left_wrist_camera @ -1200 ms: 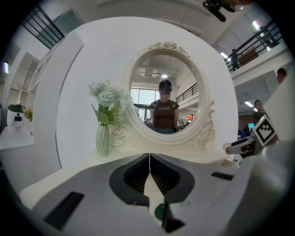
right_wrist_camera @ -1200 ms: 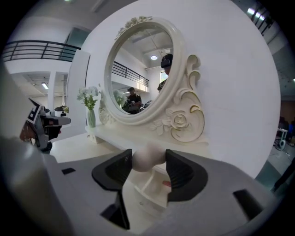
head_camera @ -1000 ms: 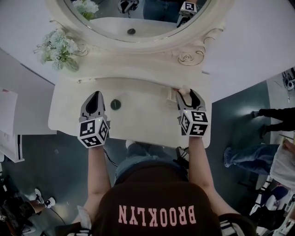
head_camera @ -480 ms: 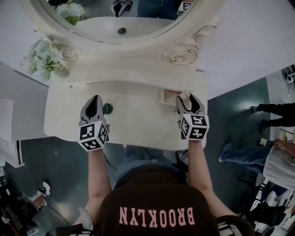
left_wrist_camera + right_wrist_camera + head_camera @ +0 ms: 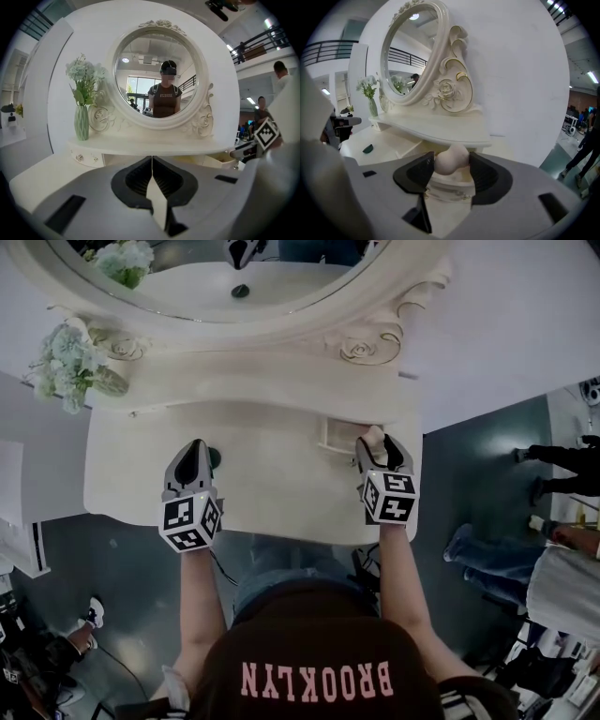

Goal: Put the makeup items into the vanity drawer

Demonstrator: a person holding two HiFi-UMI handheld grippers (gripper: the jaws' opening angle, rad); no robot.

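Dark T-shirt [image 5: 319,652] of person, head view: pink block capitals "BROOKLYN" across front, upside down to camera. Same shirt reflected in round mirror [image 5: 140,56], left gripper view: pale lettering too small to read. Cubes on left gripper [image 5: 195,448] and right gripper [image 5: 380,440]: black-and-white square code markers only, no legible letters or numbers.

Below the one mirror [image 5: 187,292] sit one flower vase [image 5: 81,123], one drawer [image 5: 336,434], one green disc [image 5: 368,148], one sponge [image 5: 451,159], and two grippers: left gripper [image 5: 195,444], right gripper [image 5: 380,440].
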